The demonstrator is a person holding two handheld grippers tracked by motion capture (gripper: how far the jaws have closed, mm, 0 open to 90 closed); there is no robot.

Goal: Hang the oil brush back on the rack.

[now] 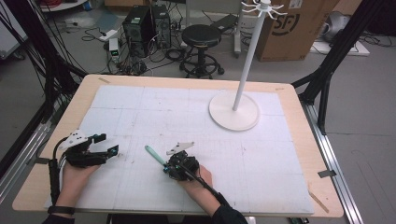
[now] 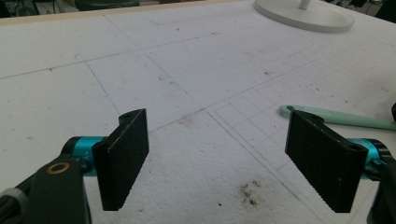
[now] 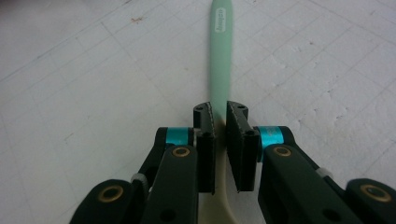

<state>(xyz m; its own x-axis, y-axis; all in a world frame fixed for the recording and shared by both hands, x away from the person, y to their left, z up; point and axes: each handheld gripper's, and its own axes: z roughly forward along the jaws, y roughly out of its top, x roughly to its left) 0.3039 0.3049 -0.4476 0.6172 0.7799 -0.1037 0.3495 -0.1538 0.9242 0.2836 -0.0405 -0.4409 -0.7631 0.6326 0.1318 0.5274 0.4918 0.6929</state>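
Our right claw (image 3: 219,123) pinches the mint-green handle (image 3: 220,56) near the desk's (image 1: 56,140) near edge; our left claw (image 2: 229,158) stands spread, holding nothing. We judge the slim handle could swivel or slip when lifted, since the pads grip it at a single narrow spot.

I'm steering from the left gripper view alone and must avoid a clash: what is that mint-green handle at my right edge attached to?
Observer: The right gripper has its jaws clamped on the mint-green utensil, near the cream end of the handle.
Operator: Is it lifted?
Observer: I can't tell; in the high view the utensil points away from the person, over the white foam mat.
Operator: And my own gripper?
Observer: The left gripper sits near the table's left edge, jaws apart, with nothing between them.
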